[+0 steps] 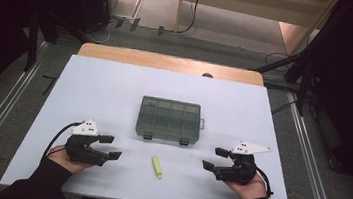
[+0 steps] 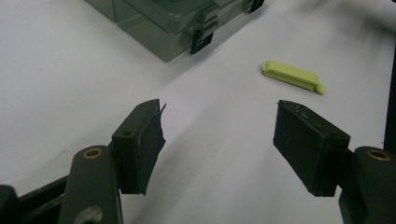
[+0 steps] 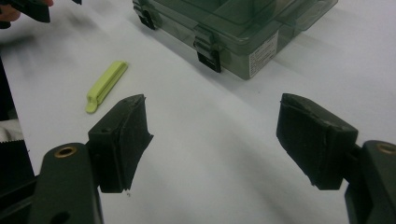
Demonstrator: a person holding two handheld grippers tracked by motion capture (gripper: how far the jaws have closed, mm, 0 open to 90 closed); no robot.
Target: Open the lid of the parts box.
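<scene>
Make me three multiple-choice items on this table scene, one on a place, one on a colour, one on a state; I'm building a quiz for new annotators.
1. Where does the clip lie?
A. On top of the box
B. On the table in front of the box, between the two tongs
C. Inside the box

2. What colour is the clip?
A. Yellow-green
B. Red
C. Blue

3. How is the compartment box?
A. Lid swung open
B. Lid down, latches at its near side
C. Tipped on its side

Answers:
1 B: the high view shows it on the white table, between the left tongs and the right tongs.
2 A: it looks yellow-green in each view.
3 B: the lid lies flat over the compartments.
</scene>
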